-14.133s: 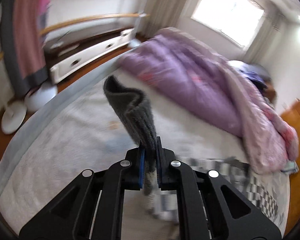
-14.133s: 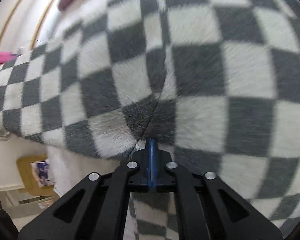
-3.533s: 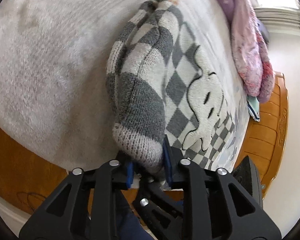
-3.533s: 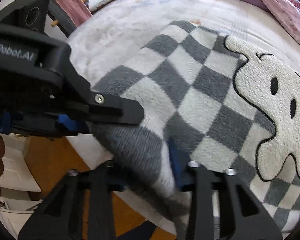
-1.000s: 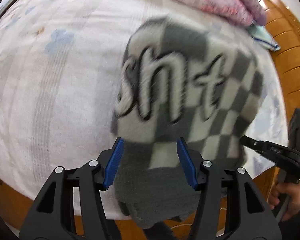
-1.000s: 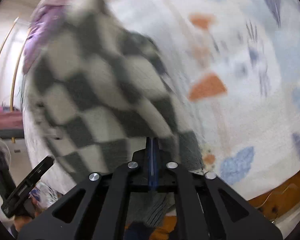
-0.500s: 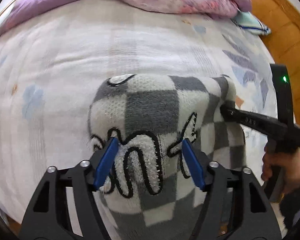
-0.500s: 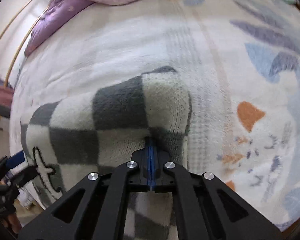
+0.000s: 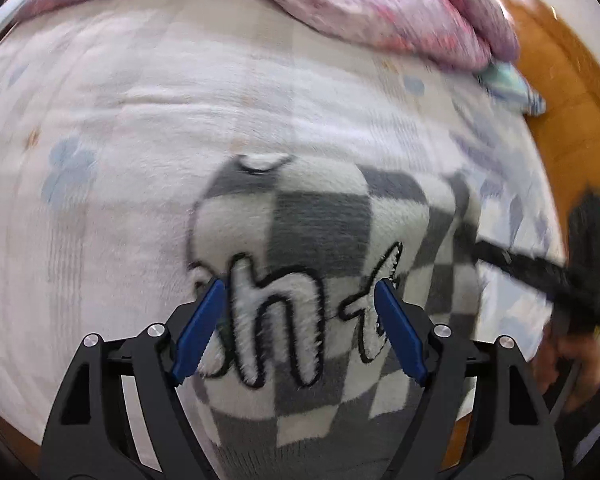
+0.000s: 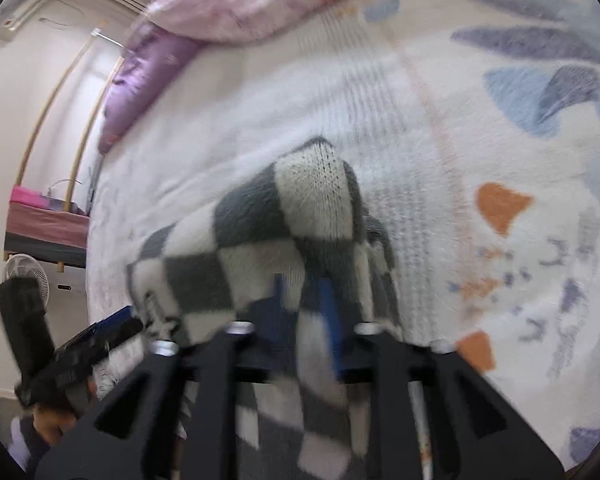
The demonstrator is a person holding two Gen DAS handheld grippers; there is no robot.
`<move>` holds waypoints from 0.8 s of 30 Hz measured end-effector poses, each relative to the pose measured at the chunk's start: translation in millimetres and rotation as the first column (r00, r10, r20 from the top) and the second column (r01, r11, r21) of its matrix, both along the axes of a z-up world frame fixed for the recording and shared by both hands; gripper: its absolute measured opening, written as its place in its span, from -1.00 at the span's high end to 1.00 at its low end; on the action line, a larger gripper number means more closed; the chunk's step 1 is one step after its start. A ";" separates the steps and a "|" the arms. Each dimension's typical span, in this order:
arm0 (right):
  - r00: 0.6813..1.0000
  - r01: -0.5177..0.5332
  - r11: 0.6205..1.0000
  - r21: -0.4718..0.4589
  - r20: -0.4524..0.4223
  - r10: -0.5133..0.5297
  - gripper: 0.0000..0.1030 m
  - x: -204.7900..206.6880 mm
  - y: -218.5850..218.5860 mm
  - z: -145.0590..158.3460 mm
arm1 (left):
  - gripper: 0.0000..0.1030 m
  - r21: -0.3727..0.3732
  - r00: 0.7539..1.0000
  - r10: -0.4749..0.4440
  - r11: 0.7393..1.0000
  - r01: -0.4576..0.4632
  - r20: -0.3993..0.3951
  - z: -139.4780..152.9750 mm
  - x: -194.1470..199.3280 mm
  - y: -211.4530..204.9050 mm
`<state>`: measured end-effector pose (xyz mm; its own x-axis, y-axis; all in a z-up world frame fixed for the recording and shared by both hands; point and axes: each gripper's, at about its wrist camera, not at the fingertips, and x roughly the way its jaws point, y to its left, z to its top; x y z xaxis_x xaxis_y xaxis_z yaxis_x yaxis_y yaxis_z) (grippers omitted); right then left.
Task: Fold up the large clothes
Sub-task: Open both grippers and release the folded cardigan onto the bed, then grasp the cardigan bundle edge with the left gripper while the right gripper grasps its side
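A folded grey and white checked fleece sweater (image 9: 320, 240) with outlined white lettering lies on the bed near its front edge. My left gripper (image 9: 300, 324) is open wide over the lettering, touching nothing. In the right wrist view the same sweater (image 10: 260, 248) lies in front of my right gripper (image 10: 304, 300), whose blue pads stand apart, blurred, at the sweater's near right edge. The right gripper also shows in the left wrist view (image 9: 540, 276) at the sweater's right side.
The bed has a white fleece cover (image 9: 140, 120) with pale blue and orange prints. A purple and pink quilt (image 9: 380, 4) lies bunched along the far side. Wooden floor (image 9: 572, 100) is at right. A white fan (image 10: 26, 276) and a rail stand left.
My right gripper has opened and let go of the sweater's edge. The sweater now rests flat on the bed. My left gripper stays open and has drawn back slightly.
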<state>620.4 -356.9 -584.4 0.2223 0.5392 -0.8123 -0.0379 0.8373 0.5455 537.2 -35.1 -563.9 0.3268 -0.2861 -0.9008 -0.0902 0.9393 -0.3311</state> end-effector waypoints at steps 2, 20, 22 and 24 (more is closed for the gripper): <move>0.999 0.035 0.998 -0.050 0.012 -0.035 -0.32 -21.0 -13.4 7.0 | -0.54 -0.030 0.998 0.062 0.998 -0.062 0.012 3.3 -14.7 14.4; 0.940 0.089 0.920 0.382 -0.337 0.049 -0.80 -67.9 -43.2 -129.2 | -0.83 -0.174 0.960 0.105 0.973 -0.153 -0.258 -89.3 -68.9 21.6; 0.929 0.066 0.899 0.433 -0.355 0.103 -0.78 -68.6 -31.5 -128.4 | -0.84 -0.182 0.959 0.102 0.971 -0.153 -0.264 -92.8 -69.6 21.7; 0.941 -0.018 0.944 0.329 -0.313 0.127 -0.77 -68.8 -14.5 -119.3 | -0.84 -0.188 0.960 0.098 0.971 -0.151 -0.263 -94.6 -69.7 21.3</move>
